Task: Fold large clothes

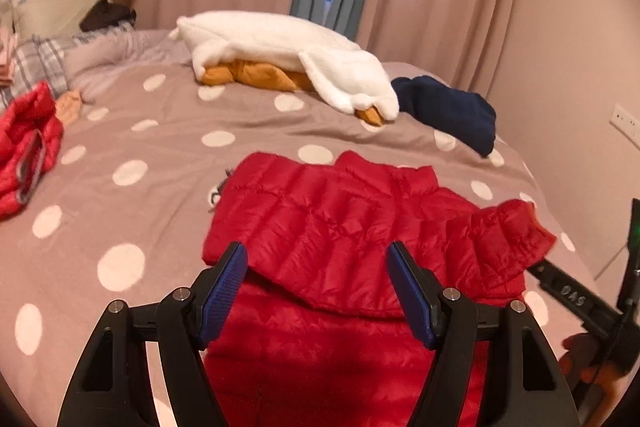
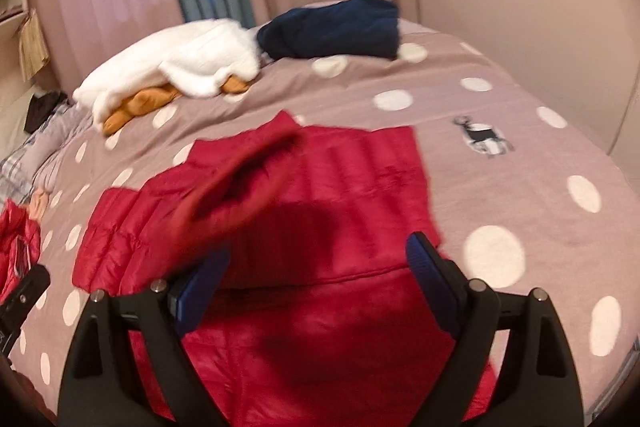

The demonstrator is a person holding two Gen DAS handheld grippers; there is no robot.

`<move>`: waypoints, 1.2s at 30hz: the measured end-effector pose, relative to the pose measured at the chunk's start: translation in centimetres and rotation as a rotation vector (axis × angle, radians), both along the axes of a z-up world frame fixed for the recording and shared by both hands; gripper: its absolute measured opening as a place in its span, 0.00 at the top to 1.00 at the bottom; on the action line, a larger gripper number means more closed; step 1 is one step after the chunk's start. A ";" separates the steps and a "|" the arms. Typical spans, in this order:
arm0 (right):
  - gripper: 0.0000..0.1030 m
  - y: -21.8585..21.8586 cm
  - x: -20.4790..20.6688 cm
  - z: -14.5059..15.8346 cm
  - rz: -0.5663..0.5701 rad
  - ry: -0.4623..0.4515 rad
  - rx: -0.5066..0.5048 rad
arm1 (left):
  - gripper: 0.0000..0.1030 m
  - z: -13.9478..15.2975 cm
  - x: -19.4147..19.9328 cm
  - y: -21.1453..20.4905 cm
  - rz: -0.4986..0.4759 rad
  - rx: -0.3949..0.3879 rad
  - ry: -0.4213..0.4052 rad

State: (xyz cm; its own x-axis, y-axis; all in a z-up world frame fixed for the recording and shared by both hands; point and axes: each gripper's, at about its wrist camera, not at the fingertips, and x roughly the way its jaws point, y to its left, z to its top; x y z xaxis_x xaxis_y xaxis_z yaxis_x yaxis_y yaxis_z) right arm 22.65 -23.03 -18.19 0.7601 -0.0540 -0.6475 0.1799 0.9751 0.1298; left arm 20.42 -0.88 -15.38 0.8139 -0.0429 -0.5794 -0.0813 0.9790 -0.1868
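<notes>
Now mid-fold on the red puffer jacket [image 1: 340, 227], spread in the middle of the dotted bedspread [image 1: 120, 187]. Upper part lying flat toward the curtains, one sleeve [image 1: 516, 239] already brought across the body on the left view's right side, a hem edge doubled over close to the fingers. Left tongs [image 1: 316, 291] released, jaws standing apart above the red fabric, nothing pinched between the blue pads [image 1: 224, 291]. Right tongs [image 2: 320, 287] also released and spread wide, hovering over the near half of the jacket; a blurred red flap [image 2: 240, 179], most likely a sleeve, falling or swinging just ahead of the left finger, not visibly gripped by it. By the look of it, the sleeve-tucking stage, with the lengthwise fold not yet made. Next move probably calling for both tongs to drop onto the near hem, pinch through the slippery quilted layers, and carry that edge up toward the collar without dragging the tucked sleeves loose; puffy filling likely to spring back unless pressed flat. No box, basket or drawer in view to receive anything; only loose heaps on the bed: a white fleece [image 1: 288, 55] over something orange [image 1: 248, 75], a navy bundle [image 1: 448, 111] beside it, and another red garment [image 1: 24, 155] at the far left edge.
</notes>
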 end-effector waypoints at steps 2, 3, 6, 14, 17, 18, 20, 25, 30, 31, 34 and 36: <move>0.11 -0.8 -0.6 0.3 -0.010 -0.005 0.030 | 0.31 0.4 -0.5 -0.3 0.011 0.022 -0.015; 0.11 -1.1 -0.8 0.3 -0.012 -0.004 0.046 | 0.31 0.5 -0.8 -0.3 0.016 0.024 -0.020; 0.11 -1.3 -1.2 0.2 -0.011 0.005 0.062 | 0.31 0.6 -1.1 0.1 0.030 0.012 -0.020; 0.02 0.0 -1.2 -0.3 0.069 0.012 0.125 | 0.31 -0.2 -0.2 1.7 0.079 0.004 0.004; 0.00 0.8 0.2 -1.5 0.069 0.047 0.091 | 0.31 -0.8 0.3 2.2 0.107 0.008 0.009; 0.01 0.7 1.1 -2.7 0.053 0.087 0.085 | 0.31 -1.0 0.4 2.4 0.116 0.012 0.011; 0.01 0.2 2.5 -4.8 0.000 0.167 0.074 | 0.31 -1.5 0.7 2.9 0.141 0.018 0.017; 0.55 -0.7 3.8 -8.5 0.009 0.185 0.119 | 0.31 -2.5 1.8 3.8 0.209 0.046 0.027; 0.91 0.1 4.2 -7.0 0.023 0.103 0.044 | 0.31 -3.2 2.5 4.7 0.268 0.027 0.038; 0.91 -0.1 3.9 -6.5 0.030 0.084 0.043 | 0.31 -3.2 2.6 4.7 0.274 0.030 0.037; 0.91 -1.0 3.0 -3.9 0.027 0.011 0.016 | 0.31 -3.2 3.0 4.8 0.290 0.034 0.041; 0.91 -2.0 2.5 -2.5 0.004 -0.026 0.001 | 0.31 -3.3 3.1 4.9 0.296 0.020 0.045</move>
